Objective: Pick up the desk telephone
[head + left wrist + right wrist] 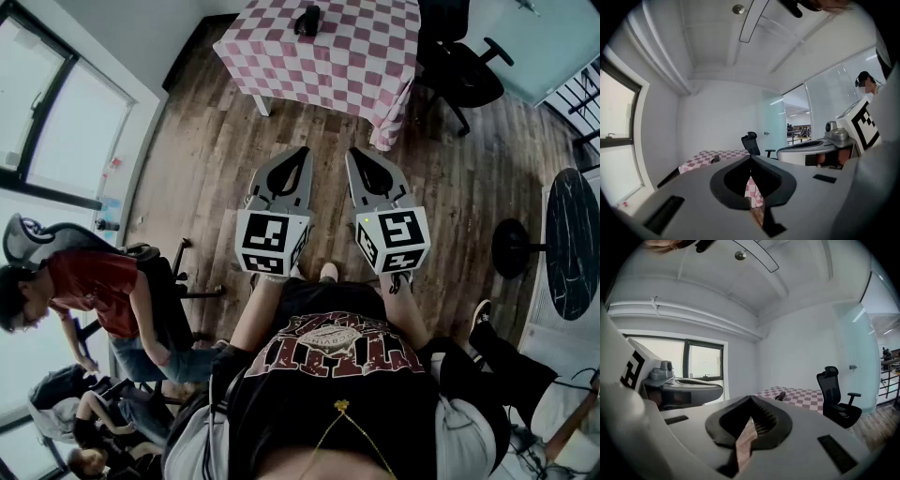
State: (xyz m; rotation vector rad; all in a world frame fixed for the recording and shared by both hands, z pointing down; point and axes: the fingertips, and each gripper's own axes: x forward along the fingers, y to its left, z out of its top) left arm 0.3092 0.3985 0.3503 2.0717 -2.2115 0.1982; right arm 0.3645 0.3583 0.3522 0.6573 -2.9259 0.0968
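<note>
The desk telephone [307, 21] is a small black set on a table under a pink-and-white checked cloth [356, 66], at the far end of the room. It also shows small and distant in the left gripper view [715, 159] and in the right gripper view [780, 395]. My left gripper [302, 150] and right gripper [353, 152] are held side by side over the wooden floor, well short of the table. Both point toward it. Each has its jaws closed tip to tip with nothing between them.
A black office chair [459, 70] stands right of the checked table. A round black table [572, 244] is at the right edge. A person in a red top [94, 291] sits by the windows at left, with others below. Someone's leg [497, 356] reaches in at lower right.
</note>
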